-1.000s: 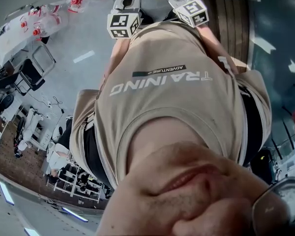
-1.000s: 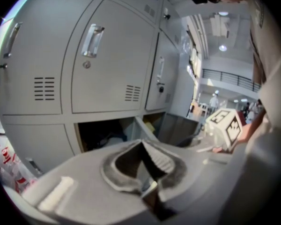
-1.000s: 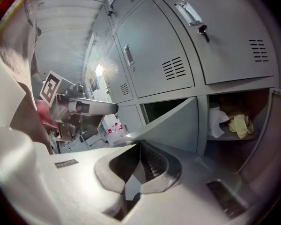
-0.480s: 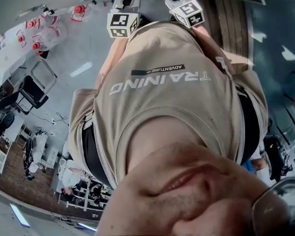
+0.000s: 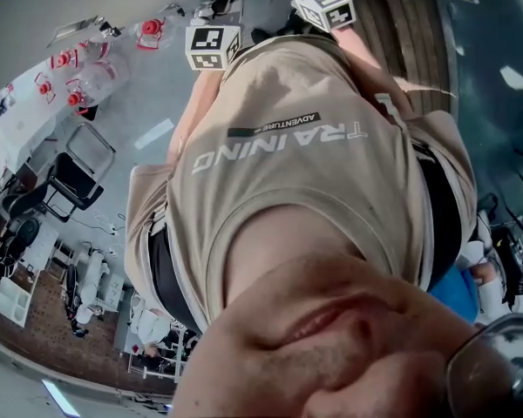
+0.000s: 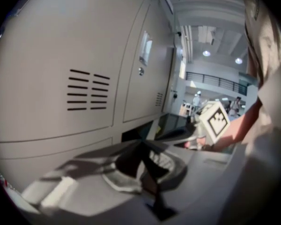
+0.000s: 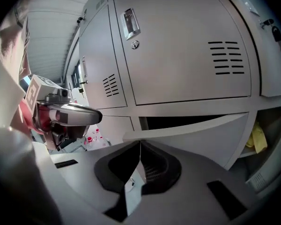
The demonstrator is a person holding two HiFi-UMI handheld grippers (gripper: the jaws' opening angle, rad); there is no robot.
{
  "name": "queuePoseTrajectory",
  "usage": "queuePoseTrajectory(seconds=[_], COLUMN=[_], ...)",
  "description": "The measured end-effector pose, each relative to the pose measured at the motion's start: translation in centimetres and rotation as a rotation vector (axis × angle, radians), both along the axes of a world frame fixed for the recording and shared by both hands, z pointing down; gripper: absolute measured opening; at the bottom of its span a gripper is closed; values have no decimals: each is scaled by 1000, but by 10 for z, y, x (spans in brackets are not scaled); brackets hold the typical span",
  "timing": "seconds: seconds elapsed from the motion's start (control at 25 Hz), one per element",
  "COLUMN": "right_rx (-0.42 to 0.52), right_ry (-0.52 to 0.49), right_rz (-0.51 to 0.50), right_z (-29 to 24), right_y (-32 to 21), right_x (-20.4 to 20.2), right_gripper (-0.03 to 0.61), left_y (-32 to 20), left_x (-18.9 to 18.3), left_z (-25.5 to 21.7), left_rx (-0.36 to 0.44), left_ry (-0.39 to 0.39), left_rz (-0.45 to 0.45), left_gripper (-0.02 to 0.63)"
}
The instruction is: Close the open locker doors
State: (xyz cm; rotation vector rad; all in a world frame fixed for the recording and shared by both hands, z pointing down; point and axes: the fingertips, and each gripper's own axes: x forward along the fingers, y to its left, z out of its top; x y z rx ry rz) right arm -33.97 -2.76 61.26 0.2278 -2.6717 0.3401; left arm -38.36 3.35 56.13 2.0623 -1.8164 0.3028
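Note:
Grey metal lockers fill both gripper views. In the right gripper view a lower locker door stands ajar, with a dark gap above it. The doors above are closed. My right gripper is shut on nothing and points at that ajar door, a little short of it. My left gripper is also shut and empty, beside closed vented doors. Each gripper shows in the other's view: the left gripper body and the right marker cube. In the head view only both marker cubes show past a person's shirt.
An open compartment at the far right holds something yellow. A dark opening sits low between the lockers in the left gripper view. Behind lies a large hall with people, chairs and a table of red-capped bottles.
In the head view both marker cubes have drifted slightly up and away, and the background has shifted. The jaws themselves are hidden there.

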Motion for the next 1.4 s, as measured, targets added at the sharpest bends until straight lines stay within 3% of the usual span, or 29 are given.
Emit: queuePoseTrajectory(seconds=[0.48,0.76,0.96,1.16,1.4], right_rx=[-18,-67,-25,-30,-37], right_ry=[11,4,26,12,79], right_rz=[-98,-79,12,271,558], right_z=[-2,2,3,-1,9], right_y=[-32,-41,-34,-17,16], right_x=[-44,-50,-25,37,134], right_gripper=[15,15,15,15,15], left_y=[-24,-44,-42,-28,-17], left_x=[-28,-16,6,43,97], left_z=[-2,-1,3,11,34], left_rx=[-43,-50,-38,-35,-44], left_ry=[-3,2,12,16,33], left_rz=[-118,-81,52,276,498], left_gripper=[-2,-2,-2,-2,-2])
